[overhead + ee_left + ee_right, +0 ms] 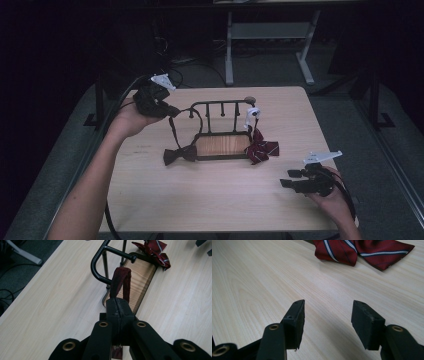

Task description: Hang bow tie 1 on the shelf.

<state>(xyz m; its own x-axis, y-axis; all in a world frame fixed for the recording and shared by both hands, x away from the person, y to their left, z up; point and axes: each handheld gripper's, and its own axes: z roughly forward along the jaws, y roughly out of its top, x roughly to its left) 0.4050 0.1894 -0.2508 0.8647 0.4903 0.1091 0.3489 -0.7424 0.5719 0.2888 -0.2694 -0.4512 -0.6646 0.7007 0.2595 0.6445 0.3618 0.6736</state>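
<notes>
No writing or brand mark could be read on anything you had on the table (150,200). The black metal rack (220,131), with its wooden base and row of upright pegs, stood near the middle of the table, a little toward the far side, and its base held nothing. Your left gripper (170,111) was up at the rack's far left corner, jaws clenched on the dark strap (120,282) of the dark bow tie (180,155); in the left gripper view that strap rose as a loop from between the pressed pads, just in front of the rack's curved end rail. The bow itself lay on the table against the rack's near left corner, with the strap running up from it to your gripper. The striped red bow tie (261,149) lay at the rack's right end, touching its near right corner, with a white clip (251,116) standing above it by the rail. Your right gripper (288,178) rested low over the near right part of the table, well apart from the rack, its jaws spread wide with only bare wood between them; the striped tie lay beyond them.
</notes>
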